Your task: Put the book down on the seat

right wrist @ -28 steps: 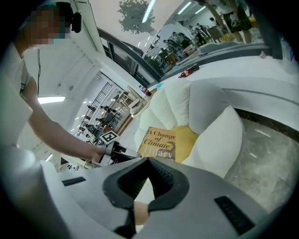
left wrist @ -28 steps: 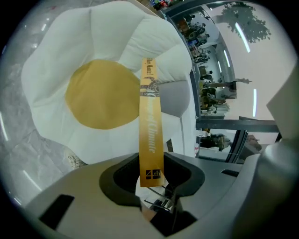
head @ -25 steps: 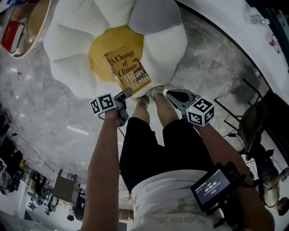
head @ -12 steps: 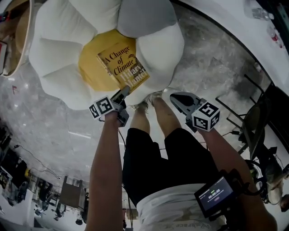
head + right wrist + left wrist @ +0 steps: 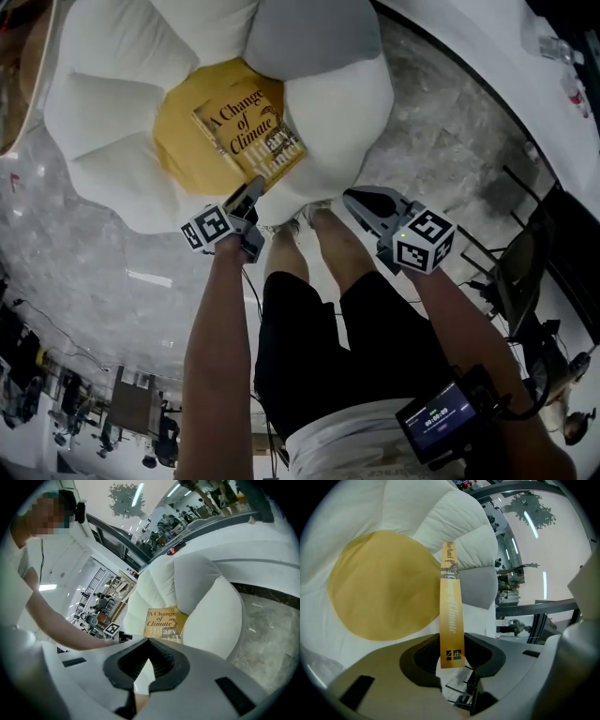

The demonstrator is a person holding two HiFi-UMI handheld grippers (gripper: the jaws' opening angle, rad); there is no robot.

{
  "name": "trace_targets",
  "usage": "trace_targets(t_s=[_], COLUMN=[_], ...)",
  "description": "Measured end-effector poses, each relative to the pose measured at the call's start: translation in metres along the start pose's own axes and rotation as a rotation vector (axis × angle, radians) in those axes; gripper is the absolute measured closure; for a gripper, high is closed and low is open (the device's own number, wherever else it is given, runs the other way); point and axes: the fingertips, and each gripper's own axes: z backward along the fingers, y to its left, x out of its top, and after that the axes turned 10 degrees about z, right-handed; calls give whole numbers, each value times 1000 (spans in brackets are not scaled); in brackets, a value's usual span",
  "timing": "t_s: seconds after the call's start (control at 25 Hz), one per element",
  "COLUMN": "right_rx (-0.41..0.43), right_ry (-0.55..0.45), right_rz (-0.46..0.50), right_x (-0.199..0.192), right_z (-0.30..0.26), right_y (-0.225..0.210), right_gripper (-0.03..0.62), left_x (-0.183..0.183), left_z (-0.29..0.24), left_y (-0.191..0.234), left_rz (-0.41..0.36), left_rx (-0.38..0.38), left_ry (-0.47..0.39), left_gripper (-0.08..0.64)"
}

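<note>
the left gripper [image 5: 452, 645] clamps the foot of the book [image 5: 249, 128], its long axis pointing straight away over the yellow middle of the seat [image 5: 105, 161], now lower and closer than before; the right gripper [image 5: 149, 644] is closed, empty.

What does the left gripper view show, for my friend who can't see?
The left gripper holds a yellow book upright, spine toward the camera. Behind it is a flower-shaped seat with white petals and a yellow middle.
</note>
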Motion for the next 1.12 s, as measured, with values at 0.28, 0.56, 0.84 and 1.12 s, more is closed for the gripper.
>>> trace_targets(t_s=[0.28,0.56,0.84,1.12], right_rx=[30,13,5,-10], right_ry=[44,63,69,63], right_rz=[20,29,18,24], right_x=[-9,-16,-27,-21], right_z=[-26,-36,-36,-35], right_y=[6,-11,-15,-17], right_gripper=[577,577,577,577], left_x=[29,40,44,46], left_z=[2,-2,-16,-26], left_y=[11,44,63,81], left_rz=[9,91,118,143], left_rx=[-95,-142,-83,97], left_ry=[-62,-74,-75,-109], left_gripper=[405,405,381,321])
